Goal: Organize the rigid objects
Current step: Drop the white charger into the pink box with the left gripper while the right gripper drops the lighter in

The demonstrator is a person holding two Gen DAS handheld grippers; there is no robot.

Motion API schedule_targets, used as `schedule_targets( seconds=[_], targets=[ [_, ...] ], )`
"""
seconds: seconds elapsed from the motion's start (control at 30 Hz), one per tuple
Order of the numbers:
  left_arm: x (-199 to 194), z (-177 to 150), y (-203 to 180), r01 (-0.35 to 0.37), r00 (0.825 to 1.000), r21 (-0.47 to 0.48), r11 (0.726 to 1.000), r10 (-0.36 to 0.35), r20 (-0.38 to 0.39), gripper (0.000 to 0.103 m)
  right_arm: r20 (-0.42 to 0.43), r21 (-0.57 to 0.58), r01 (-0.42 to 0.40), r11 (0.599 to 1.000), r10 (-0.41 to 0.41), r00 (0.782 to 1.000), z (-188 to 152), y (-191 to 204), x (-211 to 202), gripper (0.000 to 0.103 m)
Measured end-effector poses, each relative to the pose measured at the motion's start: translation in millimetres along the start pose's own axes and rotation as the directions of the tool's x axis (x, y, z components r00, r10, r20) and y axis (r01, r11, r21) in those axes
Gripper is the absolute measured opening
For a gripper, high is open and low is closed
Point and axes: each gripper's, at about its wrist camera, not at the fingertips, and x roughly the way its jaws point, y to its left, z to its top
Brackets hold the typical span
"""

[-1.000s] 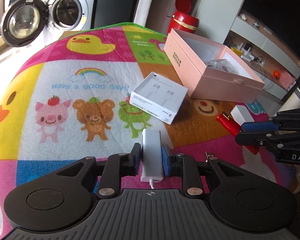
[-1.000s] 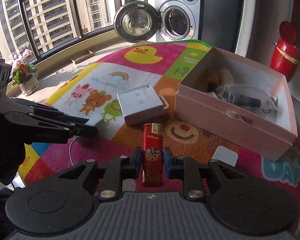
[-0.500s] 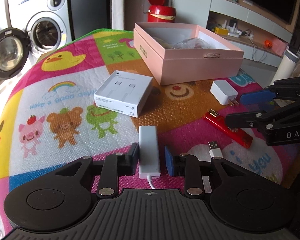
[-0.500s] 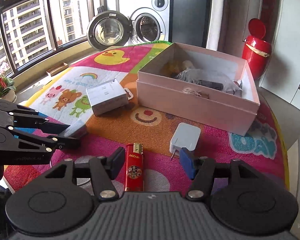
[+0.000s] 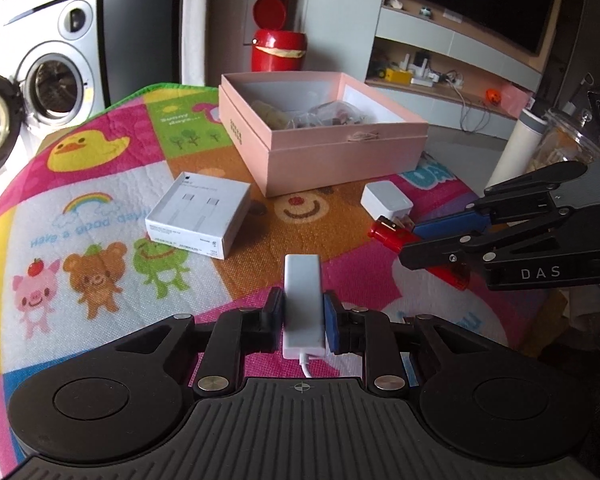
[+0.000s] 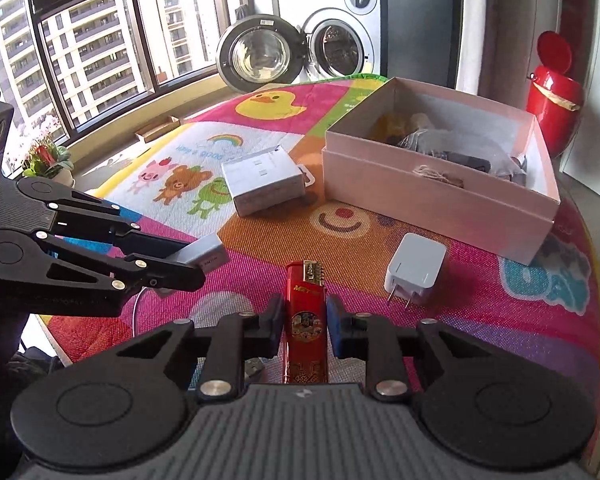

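Left wrist: my left gripper [image 5: 303, 316] is clamped on the white adapter [image 5: 302, 300], low over the mat [image 5: 100, 208]; pink box [image 5: 340, 152] at 12 o'clock

Right wrist: right gripper [image 6: 305, 326] pinches the red lighter [image 6: 305, 320]; box [image 6: 440, 192] at 1 o'clock. Pick step, I judge; next, carry both over the box rim

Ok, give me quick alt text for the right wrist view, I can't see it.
The right tongs are shut on a red lighter above a colourful cartoon mat. A white plug adapter lies ahead right, before an open pink box; the left tongs grip a white adapter.
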Motion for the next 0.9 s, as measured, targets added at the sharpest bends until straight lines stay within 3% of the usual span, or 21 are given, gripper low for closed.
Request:
schedule_targets(
  seconds=[0.17,0.23,0.33,0.4,0.5,0.57,0.63,0.77,0.9],
  targets=[
    [-31,52,6,0.042,0.984,-0.014,0.999,-0.039,0.172,0.025,0.168,0.052,0.037,0.998,-0.046,0.985,28,-18,-51,0.022],
    [-45,83,7,0.046,0.962,-0.002,0.999,-0.043,0.268,0.025,0.257,0.050,0.079,0.996,-0.089,0.962,45,-23,-72,0.022],
    [-59,128,4,0.033,0.910,0.030,0.999,-0.043,0.412,0.025,0.365,0.054,0.126,0.991,-0.137,0.921,68,-29,-95,0.022],
    [-58,158,2,0.017,0.882,0.029,0.999,-0.029,0.470,0.025,0.428,0.060,0.173,0.983,-0.182,0.886,81,-32,-103,0.022],
    [-40,190,1,0.006,0.860,-0.001,1.000,-0.005,0.510,0.025,0.479,0.074,0.224,0.972,-0.231,0.847,97,-39,-106,0.022],
    [-17,202,3,0.004,0.864,-0.015,1.000,0.004,0.504,0.025,0.495,0.082,0.260,0.962,-0.265,0.827,102,-45,-101,0.022],
    [14,209,10,0.034,0.890,-0.057,0.998,-0.004,0.456,0.025,0.490,0.097,0.282,0.955,-0.292,0.821,106,-56,-90,0.022],
    [80,212,24,0.072,0.952,-0.144,0.987,-0.025,0.304,0.024,0.436,0.162,0.227,0.960,-0.276,0.857,105,-83,-60,0.022],
    [124,210,27,0.038,0.976,-0.148,0.988,-0.005,0.217,0.024,0.362,0.211,0.193,0.958,-0.260,0.895,102,-105,-24,0.022]
  ],
)
